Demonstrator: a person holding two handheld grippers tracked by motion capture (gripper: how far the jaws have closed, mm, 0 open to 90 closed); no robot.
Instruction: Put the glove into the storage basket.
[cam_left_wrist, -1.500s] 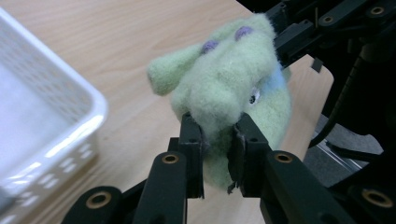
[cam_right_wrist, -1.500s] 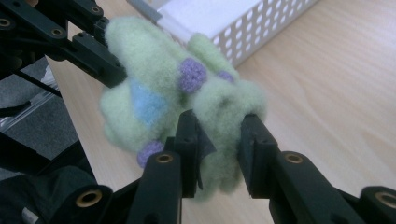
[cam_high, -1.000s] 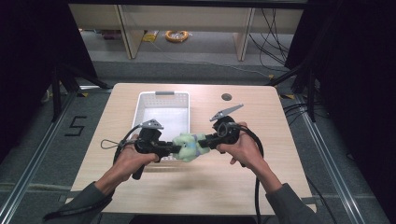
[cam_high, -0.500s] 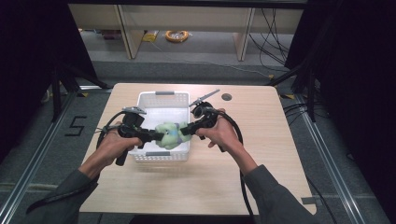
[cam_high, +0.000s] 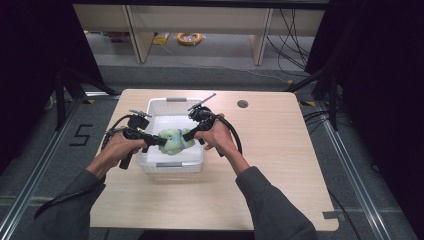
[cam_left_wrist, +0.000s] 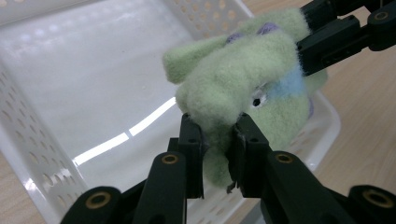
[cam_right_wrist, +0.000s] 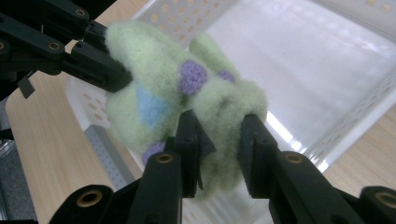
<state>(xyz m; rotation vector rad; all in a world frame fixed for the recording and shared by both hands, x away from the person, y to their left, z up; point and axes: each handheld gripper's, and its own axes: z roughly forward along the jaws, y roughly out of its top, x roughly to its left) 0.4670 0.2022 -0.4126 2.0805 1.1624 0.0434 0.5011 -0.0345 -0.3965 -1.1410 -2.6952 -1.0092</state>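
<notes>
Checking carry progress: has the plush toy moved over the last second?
Yes. The plush toy, pinched by both grippers, went from the table's front edge of the white basket to above its inside.

Gripped from both sides, the pale green plush toy with purple spots and a blue patch (cam_high: 173, 140) is too small in the high view for its shape to be read. In the left gripper view, the toy's (cam_left_wrist: 243, 88) lower end is pinched out of sight between the left gripper's (cam_left_wrist: 218, 154) black jaws, and the white perforated plastic basket (cam_left_wrist: 56, 107) runs off the left and top edges. In the right gripper view, the right gripper's (cam_right_wrist: 219, 147) black jaws cover part of the toy (cam_right_wrist: 159, 102), whose surface is blurred; the basket (cam_right_wrist: 355, 70) is cut off at the top and right. Both forearms in grey sleeves (cam_high: 272, 210) leave the high view at its bottom edge.
</notes>
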